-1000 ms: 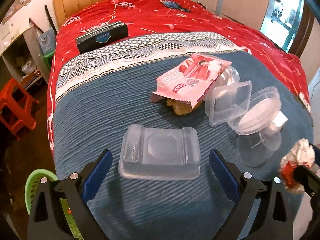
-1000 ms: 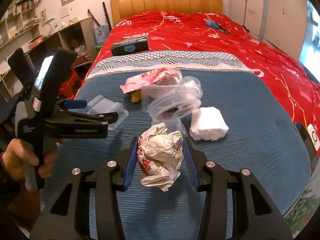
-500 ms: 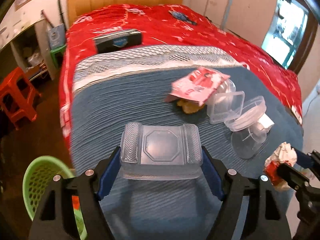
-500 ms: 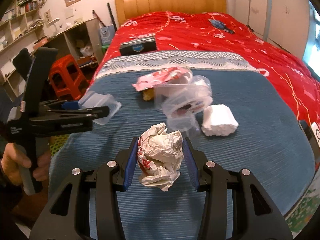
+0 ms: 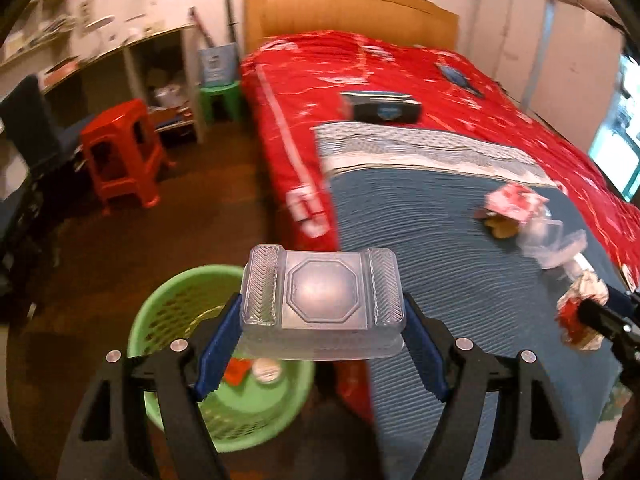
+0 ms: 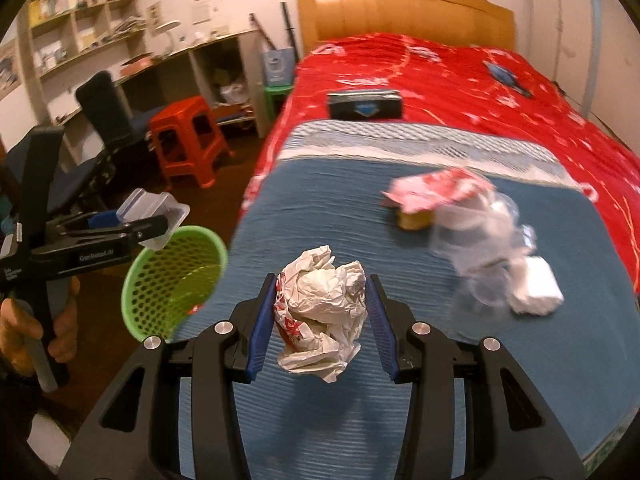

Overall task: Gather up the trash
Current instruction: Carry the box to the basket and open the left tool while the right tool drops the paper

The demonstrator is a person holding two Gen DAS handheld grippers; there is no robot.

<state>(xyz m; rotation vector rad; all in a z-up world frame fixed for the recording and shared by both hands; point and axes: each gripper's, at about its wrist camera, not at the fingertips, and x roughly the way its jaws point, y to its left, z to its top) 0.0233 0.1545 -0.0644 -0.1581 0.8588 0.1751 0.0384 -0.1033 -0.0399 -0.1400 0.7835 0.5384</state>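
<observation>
Left claw (image 5: 320, 344): it clamps the clear plastic tray (image 5: 322, 304) by its two short ends, so the tray hangs level above the green basket (image 5: 168, 308).
Right claw (image 6: 320, 320): it is closed on the crumpled wrapper (image 6: 320, 312), lifted off the bed (image 6: 400, 280).
Remaining trash: pink packet (image 6: 436, 186) at 1 o'clock.
Change: the tray has left the bed; the basket is now under it.

Bed (image 6: 400, 248): pink wrapper (image 6: 432, 190), clear tubs (image 6: 480, 240), black box (image 6: 364, 105).
</observation>
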